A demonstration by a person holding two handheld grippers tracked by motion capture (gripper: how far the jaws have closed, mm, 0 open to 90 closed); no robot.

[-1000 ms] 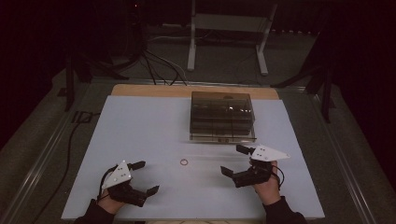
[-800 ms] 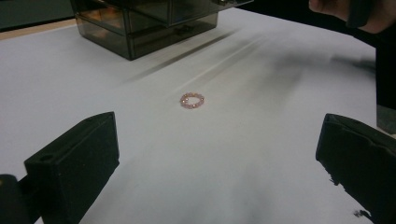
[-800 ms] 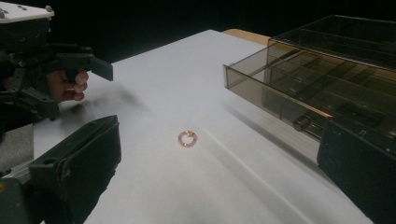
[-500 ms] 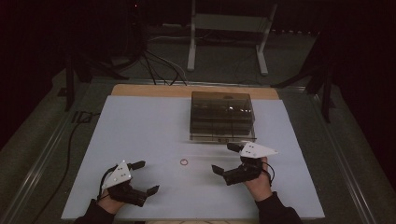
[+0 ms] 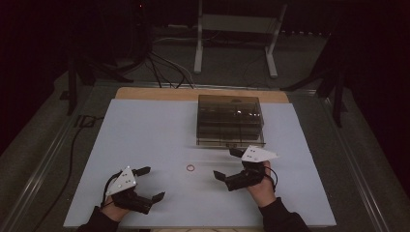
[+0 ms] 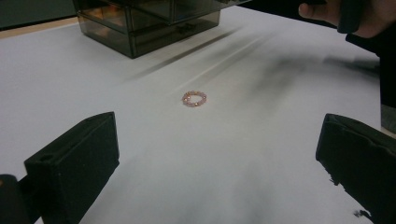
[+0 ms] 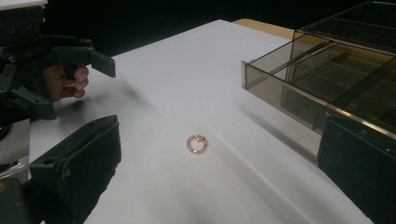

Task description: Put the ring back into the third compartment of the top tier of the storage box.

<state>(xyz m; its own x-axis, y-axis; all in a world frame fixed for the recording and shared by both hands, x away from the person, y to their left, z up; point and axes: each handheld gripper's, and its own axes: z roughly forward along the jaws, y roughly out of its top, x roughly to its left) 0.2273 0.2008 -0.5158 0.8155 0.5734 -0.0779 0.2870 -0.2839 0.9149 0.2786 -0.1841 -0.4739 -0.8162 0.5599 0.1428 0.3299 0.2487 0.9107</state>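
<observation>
Lower left of the high view, the left gripper [image 5: 148,183] waits low over the white table [image 5: 145,135], jaws spread wide. Dead centre lies a small pink bead ring [image 5: 190,168], free on the surface. To its right, the right gripper [image 5: 227,164] faces it, jaws apart, seemingly lining up a pick. Above sits the smoky drawer box [image 5: 231,121], perhaps the ring's destination.

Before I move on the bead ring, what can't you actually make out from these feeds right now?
- Smoked box: what its compartments hold; dark tinted walls and dim light in the high view, cropped by the frame edge in both gripper views.
- Bead ring: too small in the high view, soft in the gripper views; clasp or knot unclear.
- Right gripper and left gripper: cables run off under the hands.
</observation>
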